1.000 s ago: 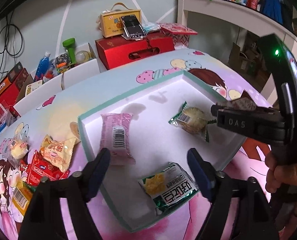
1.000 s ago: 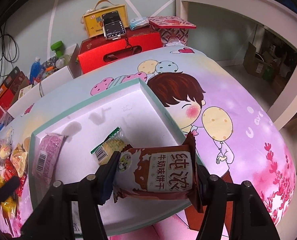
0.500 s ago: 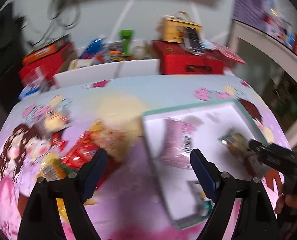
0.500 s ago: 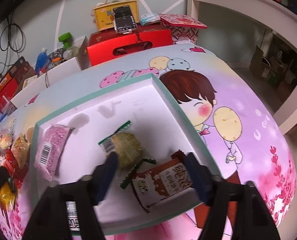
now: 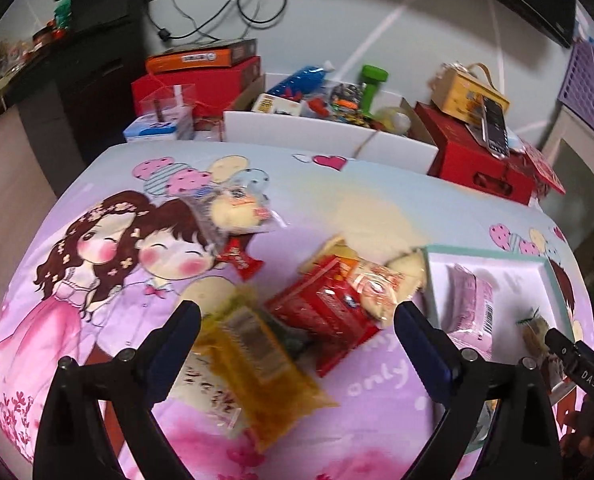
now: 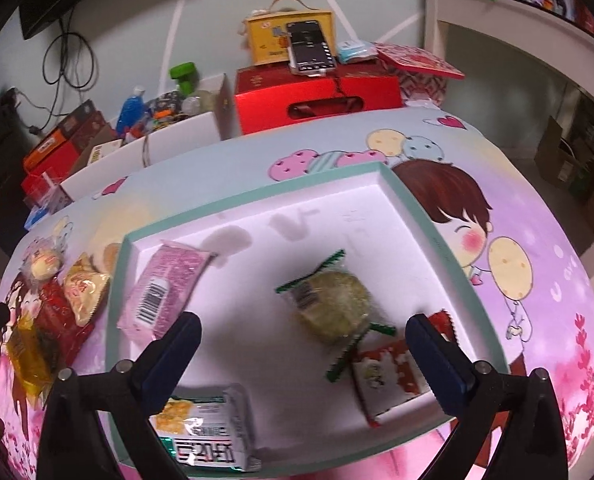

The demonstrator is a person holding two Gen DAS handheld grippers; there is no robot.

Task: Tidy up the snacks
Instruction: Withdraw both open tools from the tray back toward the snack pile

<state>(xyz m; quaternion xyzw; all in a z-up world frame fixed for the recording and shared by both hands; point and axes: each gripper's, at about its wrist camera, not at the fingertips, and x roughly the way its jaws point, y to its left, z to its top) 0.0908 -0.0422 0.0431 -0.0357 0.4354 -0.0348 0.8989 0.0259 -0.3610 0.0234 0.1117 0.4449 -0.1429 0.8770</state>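
Showing only leftward, loose snacks [image 5: 321, 312]; rightward, the filled tray [image 6: 437, 236].

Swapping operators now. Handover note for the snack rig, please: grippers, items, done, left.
Left gripper: jaws opening, empty, over the loose pile.
Right gripper: jaws opening, empty, above the tray.
In tray: pink pack, green-wrapped cake, brown biscuit pack, green-white pack.
Left on the tablecloth: yellow pack, red pack, orange-white pack, small red candy, clear-wrapped bun.
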